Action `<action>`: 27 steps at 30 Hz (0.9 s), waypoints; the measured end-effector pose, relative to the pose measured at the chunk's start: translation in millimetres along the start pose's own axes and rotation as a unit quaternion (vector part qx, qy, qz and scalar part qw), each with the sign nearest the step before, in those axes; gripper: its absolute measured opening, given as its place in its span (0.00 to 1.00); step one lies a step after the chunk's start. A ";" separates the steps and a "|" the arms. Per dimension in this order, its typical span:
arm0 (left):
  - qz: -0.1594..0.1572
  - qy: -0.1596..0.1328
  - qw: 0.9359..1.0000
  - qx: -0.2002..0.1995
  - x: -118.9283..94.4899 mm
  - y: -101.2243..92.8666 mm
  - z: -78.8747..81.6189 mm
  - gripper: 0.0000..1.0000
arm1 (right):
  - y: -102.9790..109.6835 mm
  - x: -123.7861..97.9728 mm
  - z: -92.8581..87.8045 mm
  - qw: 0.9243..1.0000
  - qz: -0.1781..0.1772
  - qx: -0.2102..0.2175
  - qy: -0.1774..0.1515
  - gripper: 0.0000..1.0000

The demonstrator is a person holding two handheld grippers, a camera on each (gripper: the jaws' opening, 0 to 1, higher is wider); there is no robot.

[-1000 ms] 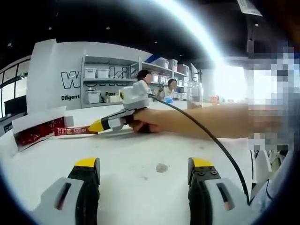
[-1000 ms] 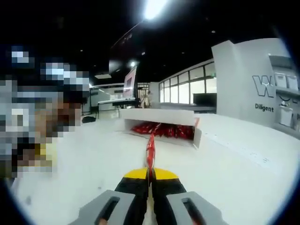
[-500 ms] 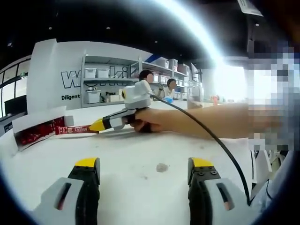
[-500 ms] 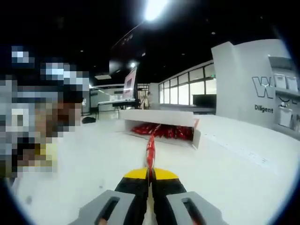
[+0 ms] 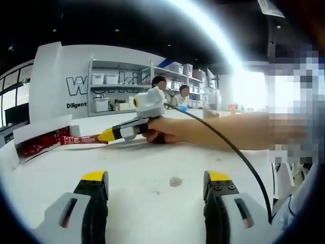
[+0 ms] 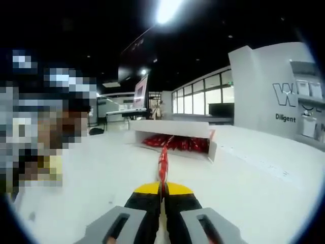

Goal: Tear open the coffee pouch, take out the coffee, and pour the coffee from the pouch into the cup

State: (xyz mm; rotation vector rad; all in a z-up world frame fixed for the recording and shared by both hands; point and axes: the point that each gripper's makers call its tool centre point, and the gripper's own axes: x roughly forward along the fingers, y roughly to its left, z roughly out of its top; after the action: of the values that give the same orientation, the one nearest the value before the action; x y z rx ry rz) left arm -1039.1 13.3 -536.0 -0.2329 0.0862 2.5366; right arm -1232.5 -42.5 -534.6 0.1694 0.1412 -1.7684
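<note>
One pouch point(image 6: 163, 158) betw. right claw point(image 6: 163, 190) tips

- An open white box point(image 6: 172, 133) of red packets lies on the white table point(image 6: 101, 178).
- Shelves point(image 5: 114, 91) with white bins stand behind the table's far edge.
- A small dark spot point(image 5: 175, 181) marks the table.

This looks like a large open workplace or lab hall with a dark ceiling and bright strip lights point(image 6: 166, 9). A white wall with big lettering point(image 5: 96, 84) stands behind metal shelving point(image 5: 117, 91) stacked with white storage bins, and two people point(image 5: 170, 94) sit at work beyond the white desk point(image 5: 152, 178). Glass-walled rooms point(image 6: 200, 101) line the far side.
</note>
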 end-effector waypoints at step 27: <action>0.000 0.001 1.000 -0.001 -0.3 1.6 -0.1 0.78 | -3.5 -4.7 1.3 1.000 -0.007 0.004 -0.006 0.04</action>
State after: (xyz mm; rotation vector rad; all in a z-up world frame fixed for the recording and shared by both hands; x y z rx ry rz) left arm -1039.7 11.7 -536.1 -0.2351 0.0840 2.5369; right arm -1235.1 -37.5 -532.4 0.1627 0.1268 -1.7839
